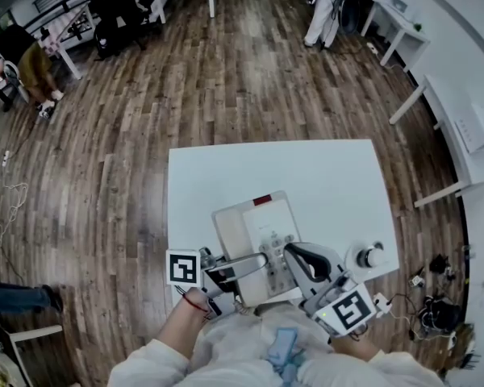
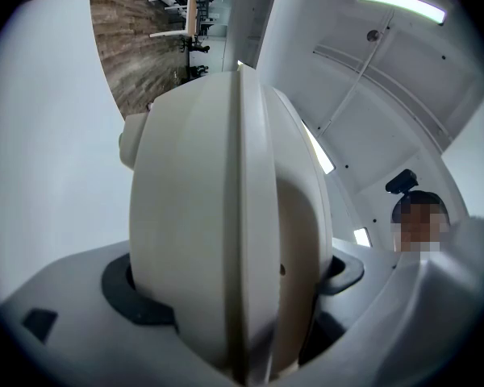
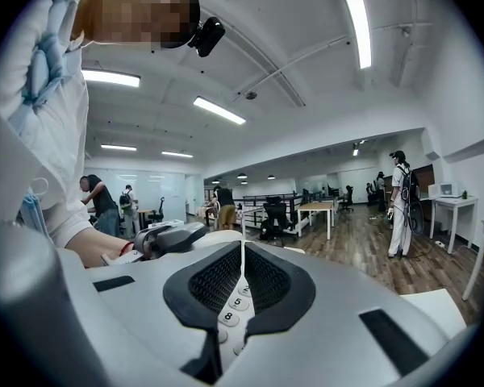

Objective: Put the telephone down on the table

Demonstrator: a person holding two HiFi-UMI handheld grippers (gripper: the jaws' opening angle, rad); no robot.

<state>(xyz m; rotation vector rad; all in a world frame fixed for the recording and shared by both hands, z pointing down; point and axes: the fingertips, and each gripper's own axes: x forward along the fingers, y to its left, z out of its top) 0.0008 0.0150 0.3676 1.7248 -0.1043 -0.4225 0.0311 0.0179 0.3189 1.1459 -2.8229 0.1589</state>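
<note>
The white counter [image 1: 339,176] has bare space from 9 through 12 to 3 o'clock of the phone [image 1: 256,224]. The phone lies face up near the 6 o'clock edge, right in front of you. I cannot tell whether its near end rests on the counter or overhangs it. Your left tool [image 2: 238,297] comes in from 7 o'clock of the phone. Its jaws are clamped on a rounded cream body with a centre seam, which I take to be the handset [image 2: 226,208]. It fills that tool's view, with a pad against each side. Your right tool [image 3: 242,297] sits at 5 o'clock of the phone, its jaws drawn together on nothing. Through the thin slit between them you can see the keys [image 3: 234,309] just beyond. To set the phone down well, carry the load toward 12 o'clock so that all of it lands on bare counter, clear of the edge. Lower it flat rather than end first, and free the left jaws only once it rests and bears no weight on them. The rounded shell looks slippery, so avoid twisting the grip. Hold the closed right tool beside the base to steady it if it slides.
</note>
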